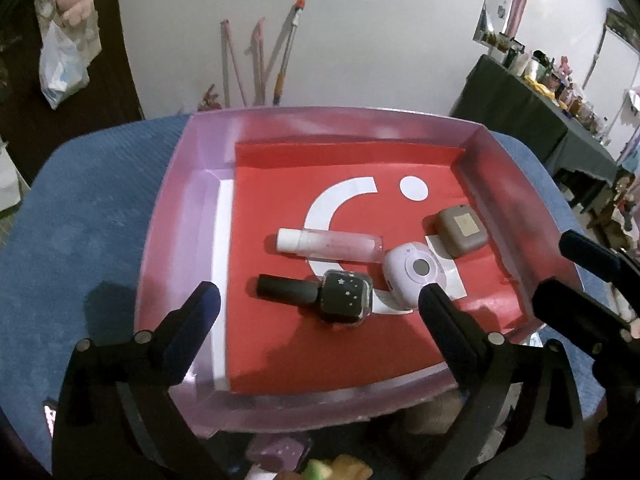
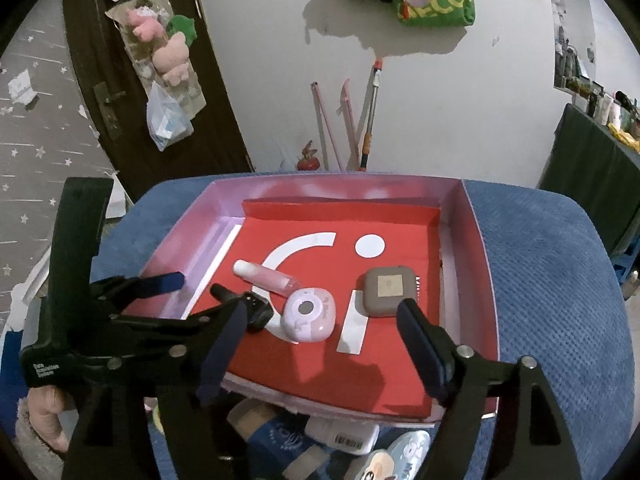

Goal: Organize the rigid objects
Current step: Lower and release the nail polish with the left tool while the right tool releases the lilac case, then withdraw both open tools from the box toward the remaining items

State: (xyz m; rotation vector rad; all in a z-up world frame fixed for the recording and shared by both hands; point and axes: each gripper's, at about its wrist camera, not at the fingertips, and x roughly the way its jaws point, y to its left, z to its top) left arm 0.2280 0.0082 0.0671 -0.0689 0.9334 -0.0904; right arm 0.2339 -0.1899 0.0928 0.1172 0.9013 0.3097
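A shallow pink tray (image 1: 180,200) with a red liner sits on a blue cushioned seat (image 1: 88,216), and four small things lie inside it. A clear bottle (image 1: 332,243) with a white cap lies on its side; just in front of it lies a black nail-polish bottle (image 1: 320,294), also on its side. A lilac rounded case (image 1: 412,274) rests beside both, touching the clear bottle's end, and a brown square case (image 1: 460,232) sits apart toward the right wall.

The left gripper (image 1: 320,300) hangs over the tray's near half, fingers spread wide and holding nothing. The right gripper (image 2: 320,320) is likewise spread wide and empty, near the tray's front edge.

From the right wrist view, the left gripper's black frame covers most of the nail-polish bottle. Below the tray's front rim, more items are cut off by the frame and half hidden behind the fingers; I cannot tell what most of them are, only a barcode label (image 2: 348,438) and a purple starred shape (image 1: 280,454).
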